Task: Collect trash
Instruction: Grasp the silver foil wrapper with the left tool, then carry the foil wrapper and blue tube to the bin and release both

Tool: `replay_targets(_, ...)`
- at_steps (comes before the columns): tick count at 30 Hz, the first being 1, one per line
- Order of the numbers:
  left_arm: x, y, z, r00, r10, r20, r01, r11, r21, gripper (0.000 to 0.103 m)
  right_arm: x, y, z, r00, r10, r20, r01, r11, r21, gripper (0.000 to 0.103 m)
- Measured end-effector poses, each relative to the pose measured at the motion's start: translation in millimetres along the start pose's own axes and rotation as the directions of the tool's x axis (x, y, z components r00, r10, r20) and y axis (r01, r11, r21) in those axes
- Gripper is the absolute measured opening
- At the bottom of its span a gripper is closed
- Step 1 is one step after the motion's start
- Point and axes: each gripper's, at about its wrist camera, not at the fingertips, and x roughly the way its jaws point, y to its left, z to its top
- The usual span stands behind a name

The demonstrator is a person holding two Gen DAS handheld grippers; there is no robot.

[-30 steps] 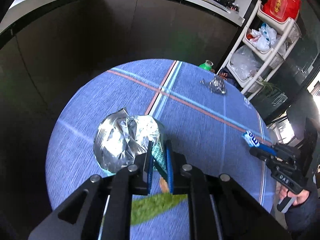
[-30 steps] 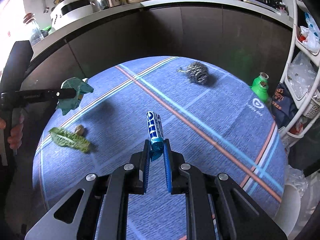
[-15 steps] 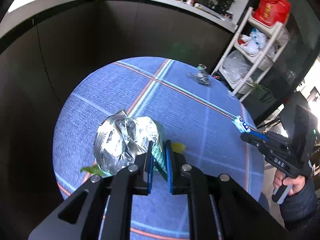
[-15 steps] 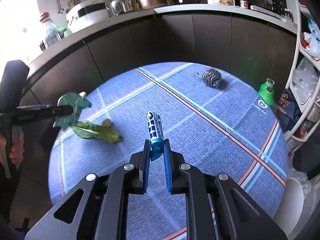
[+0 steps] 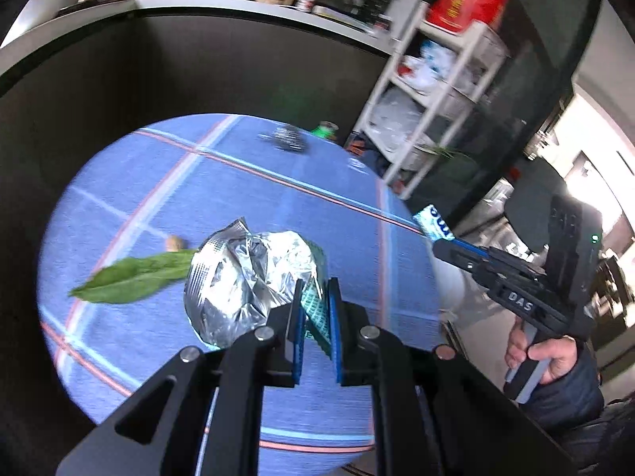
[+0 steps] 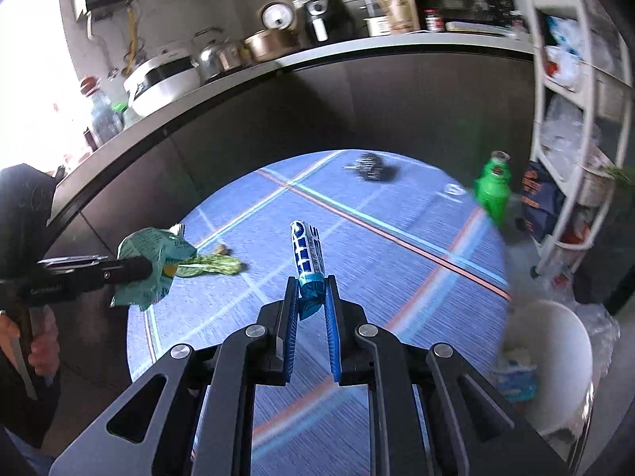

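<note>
Left wrist view: left gripper [image 5: 316, 309] clamped on the teal printed edge of a crumpled foil snack bag [image 5: 250, 277], silver inside facing the lens, bag held up above a round table with a blue striped tablecloth [image 5: 222, 182]. On the cloth beneath: a long green leaf [image 5: 131, 279], and just beyond its tip a small tan nut-like scrap [image 5: 174, 242]. Far side of the cloth, a dark steel scourer [image 5: 287, 141], blurred. Right edge of this view: right gripper [image 5: 440, 240] seen side-on, held in a bare hand [image 5: 543, 357], pinching a blue-and-white wrapper [image 5: 434, 226] out past the table's rim

Right wrist view: right gripper [image 6: 310, 297] closed on the bottom end of the blue-and-white wrapper [image 6: 306, 256], which stands up and away from the fingers, over the tablecloth [image 6: 357, 261]. Left gripper [image 6: 152, 265] enters from the left, the snack bag [image 6: 152, 263] hanging from it teal side out, above the leaf [image 6: 210, 266] and the scrap [image 6: 219, 248]. Scourer [image 6: 371, 168] at the far edge. Beyond the table, a green bottle [image 6: 494, 188] on the floor beside a white shelf rack [image 6: 571, 127]. Lower right, on the floor close to the table, a white bin [image 6: 555, 333] with paper-like trash inside. Dark curved counter [image 6: 357, 79] behind, kitchen appliances along its top
</note>
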Motion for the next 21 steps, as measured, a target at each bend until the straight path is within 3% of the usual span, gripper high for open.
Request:
replay_targets(10,42.9,-98.4,8.8,0.987,-0.142,-0.069,0.151,0.977,0.15,0.012,-57.8,-83.2,-44.7,0.989,-0.14,0.043,0.13,0.975,0.177,0.012)
replay_targets(21,124.7,-201.0,49.8,0.945,-0.266,-0.191,0.313,0.905,0.287,0.012,-64.0,-160.5,-92.2,0.974,-0.225,-0.01,0.216,0.922,0.322,0.013)
